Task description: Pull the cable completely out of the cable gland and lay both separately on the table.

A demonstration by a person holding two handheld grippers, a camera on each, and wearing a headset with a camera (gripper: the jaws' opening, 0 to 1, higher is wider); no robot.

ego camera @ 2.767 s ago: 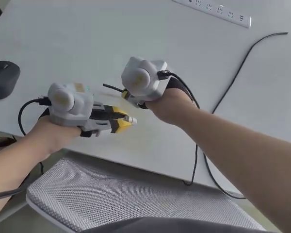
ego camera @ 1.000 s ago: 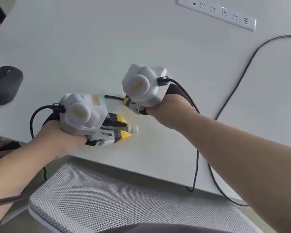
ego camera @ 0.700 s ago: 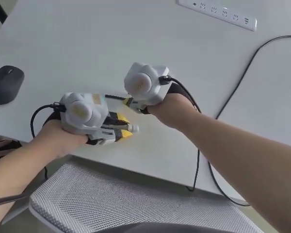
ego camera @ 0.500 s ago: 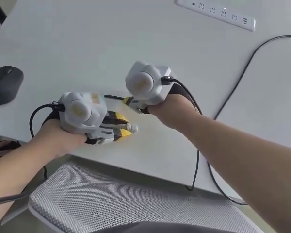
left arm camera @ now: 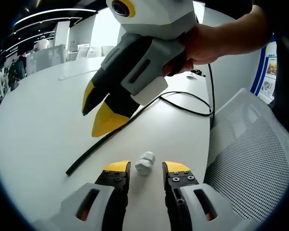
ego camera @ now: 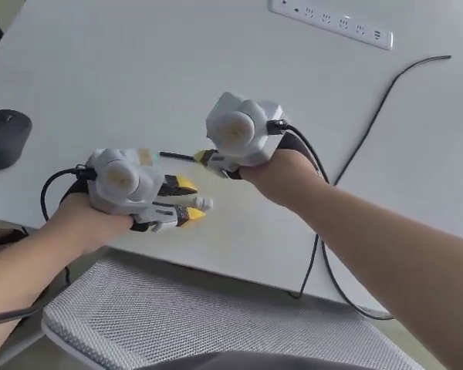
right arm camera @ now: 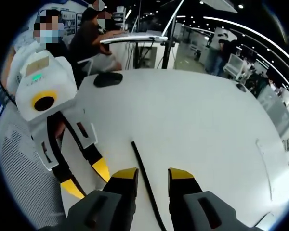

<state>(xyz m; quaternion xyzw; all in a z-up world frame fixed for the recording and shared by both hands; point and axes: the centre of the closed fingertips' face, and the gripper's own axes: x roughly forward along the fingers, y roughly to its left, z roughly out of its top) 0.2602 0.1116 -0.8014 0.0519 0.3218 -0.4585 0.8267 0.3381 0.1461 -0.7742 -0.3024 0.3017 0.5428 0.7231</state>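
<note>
**Left jaws let go of the gland**

The left gripper (left arm camera: 147,166) has opened. Half a second ago its yellow tips were pinched on the white gland (left arm camera: 145,162). Now they stand apart, and the gland sits loose between them on the table (left arm camera: 38,120). Over that same half second the right gripper (right arm camera: 152,173) has drawn slightly further from the left one. The whole scene has also shifted a touch in the head view, which is the headset moving.

Bright, even overhead light washes the white surface (ego camera: 139,62), leaving only soft, faint shadows. Ceiling strip lights (right arm camera: 231,21) glare in the right gripper view. Both gripper views bend strongly toward their edges; the cable gland (left arm camera: 145,163) looks sharp.
</note>
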